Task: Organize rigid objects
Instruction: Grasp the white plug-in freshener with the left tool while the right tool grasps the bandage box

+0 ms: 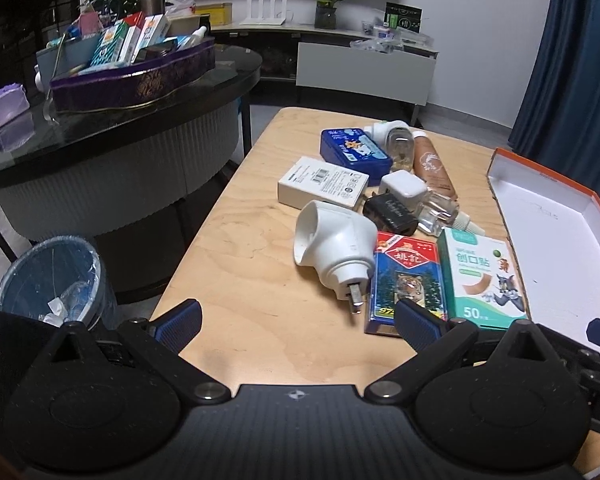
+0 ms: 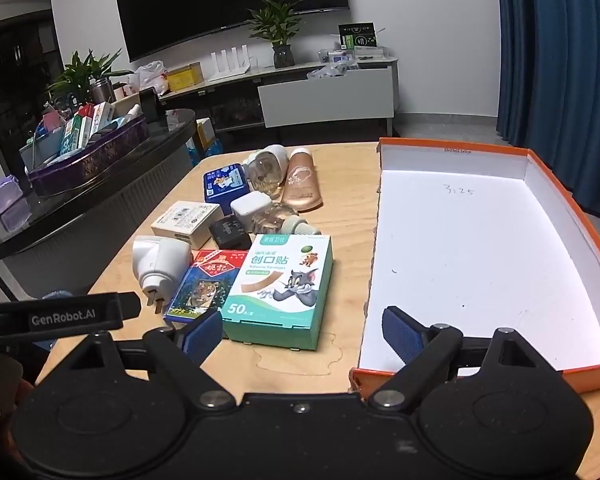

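Observation:
A heap of small items lies on the wooden table (image 1: 236,240): a white plug-in device (image 1: 334,246), a blue card box with a tiger (image 1: 408,280), a green bandage box (image 2: 280,284), a white flat box (image 1: 322,182), a blue tin (image 1: 354,150), a white charger (image 2: 250,204), a black adapter (image 1: 390,212), a glass jar (image 2: 264,170) and a copper bottle (image 2: 302,180). An orange-rimmed white box (image 2: 480,248) sits to their right, with nothing in it. My left gripper (image 1: 298,324) hangs open near the front edge, holding nothing. My right gripper (image 2: 302,332) is open too, one finger over the box's near corner.
A dark round table (image 1: 112,120) on the left carries a purple tray (image 1: 132,80) full of boxes. A blue-lined bin (image 1: 52,276) stands on the floor by the wooden table's left edge. A TV cabinet (image 2: 328,96) with plants lines the far wall; blue curtains (image 2: 560,60) hang at right.

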Tool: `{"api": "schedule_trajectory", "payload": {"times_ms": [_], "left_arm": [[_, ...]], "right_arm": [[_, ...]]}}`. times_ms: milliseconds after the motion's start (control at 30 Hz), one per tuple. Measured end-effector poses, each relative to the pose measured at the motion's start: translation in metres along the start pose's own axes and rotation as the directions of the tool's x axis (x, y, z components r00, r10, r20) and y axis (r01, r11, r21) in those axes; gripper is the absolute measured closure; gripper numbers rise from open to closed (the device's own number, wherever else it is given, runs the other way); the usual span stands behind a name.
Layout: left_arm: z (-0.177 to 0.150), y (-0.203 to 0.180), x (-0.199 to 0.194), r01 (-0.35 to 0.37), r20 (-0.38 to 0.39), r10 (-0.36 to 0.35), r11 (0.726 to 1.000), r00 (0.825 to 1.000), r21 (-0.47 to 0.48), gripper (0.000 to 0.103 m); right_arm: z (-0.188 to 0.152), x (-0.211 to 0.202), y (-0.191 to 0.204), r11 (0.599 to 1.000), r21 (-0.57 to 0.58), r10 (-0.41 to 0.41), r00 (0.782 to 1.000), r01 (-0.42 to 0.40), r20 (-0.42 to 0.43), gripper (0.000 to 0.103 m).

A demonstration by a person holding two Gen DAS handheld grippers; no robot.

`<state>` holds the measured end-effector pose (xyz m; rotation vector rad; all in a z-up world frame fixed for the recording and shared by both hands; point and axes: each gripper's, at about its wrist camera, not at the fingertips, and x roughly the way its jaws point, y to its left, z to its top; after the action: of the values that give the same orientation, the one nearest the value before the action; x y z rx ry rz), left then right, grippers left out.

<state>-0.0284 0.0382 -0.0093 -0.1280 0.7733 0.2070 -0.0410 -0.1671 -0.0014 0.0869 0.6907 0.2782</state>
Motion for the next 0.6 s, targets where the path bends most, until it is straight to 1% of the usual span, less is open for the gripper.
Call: {"api": "schedule_trajectory", "payload": {"times_ms": [267,500,600], "left_arm": [[0.008,0.001,0.017,0.001,-0.009,-0.001,1.000,1.000,0.004,0.000],[0.020,0.002,0.043,0.008,-0.026,-0.007,1.000,1.000,0.022,0.000],[0.025,0.003,0.054,0.029,-0.040,-0.028,0.999,0.999,0.029,0.000]], "right_arm": [[0.002,0.011,0.000,1.000,0.009,0.004,1.000,-0.004,-0.016,0.001],[0.005,0.019,-0.001,1.000,0.006,0.005,1.000,-0.004,-0.025,0.001],[0.006,0.023,0.001,1.000,-0.006,0.004,1.000,-0.004,-0.028,0.001]]}}
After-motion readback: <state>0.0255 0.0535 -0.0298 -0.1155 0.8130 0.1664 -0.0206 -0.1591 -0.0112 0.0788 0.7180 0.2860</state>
